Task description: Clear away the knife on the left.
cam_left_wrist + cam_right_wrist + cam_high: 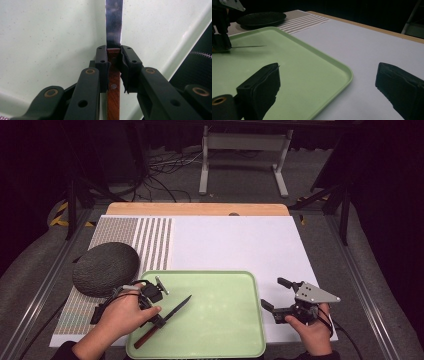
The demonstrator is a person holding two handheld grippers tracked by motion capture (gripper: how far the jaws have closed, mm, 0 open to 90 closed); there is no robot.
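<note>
Left tongs (159,307) pinch the knife (113,62) by its wooden handle over the green tray (235,330) (right tongs (276,296) spread, idle beside it); operator should lower it flat, then release.

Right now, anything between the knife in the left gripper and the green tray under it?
Nothing visible. The left gripper is shut on the wooden-handled steel knife, over the bare floor of the pale green plastic tray; contact can't be told.

In the left gripper view, the knife (114,37) runs past both edges: blade tip off the top, wooden handle off the bottom.
</note>
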